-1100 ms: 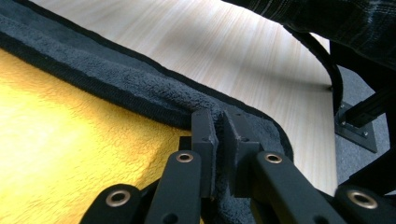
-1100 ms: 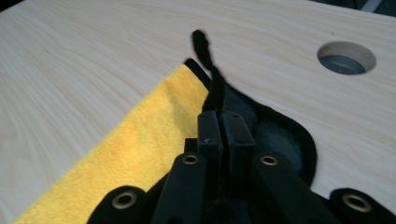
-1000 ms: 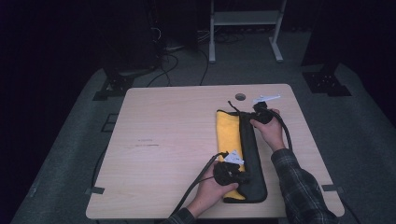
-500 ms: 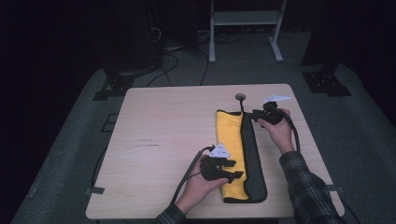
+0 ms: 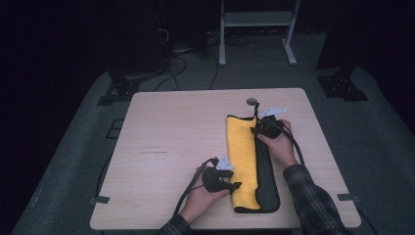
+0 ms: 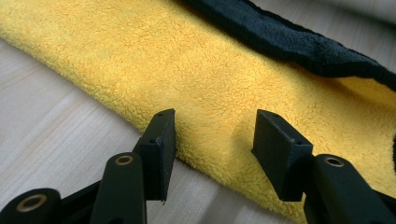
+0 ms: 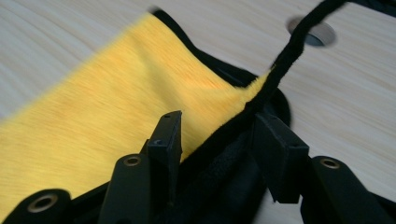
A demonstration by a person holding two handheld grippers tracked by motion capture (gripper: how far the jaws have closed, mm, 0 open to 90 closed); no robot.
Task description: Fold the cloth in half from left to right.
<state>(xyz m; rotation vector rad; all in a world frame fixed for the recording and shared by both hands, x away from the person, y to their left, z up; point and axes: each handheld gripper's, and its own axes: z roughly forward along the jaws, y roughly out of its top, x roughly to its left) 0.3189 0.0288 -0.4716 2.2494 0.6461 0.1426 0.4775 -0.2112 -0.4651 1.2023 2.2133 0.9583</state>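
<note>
Yellow-black towel (image 5: 243, 161) lies folded lengthwise on table (image 5: 171, 142), right of centre. Left gripper (image 6: 212, 140) wide open over its near-left edge, holding nothing. Right gripper (image 7: 217, 135) open w/ jaws astride far black hem, not clamped.

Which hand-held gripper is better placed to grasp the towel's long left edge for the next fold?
Left, probably. The left hand-held gripper is open, jaws astride the yellow towel at that edge. The right hand-held gripper is at the towel's far end.
</note>
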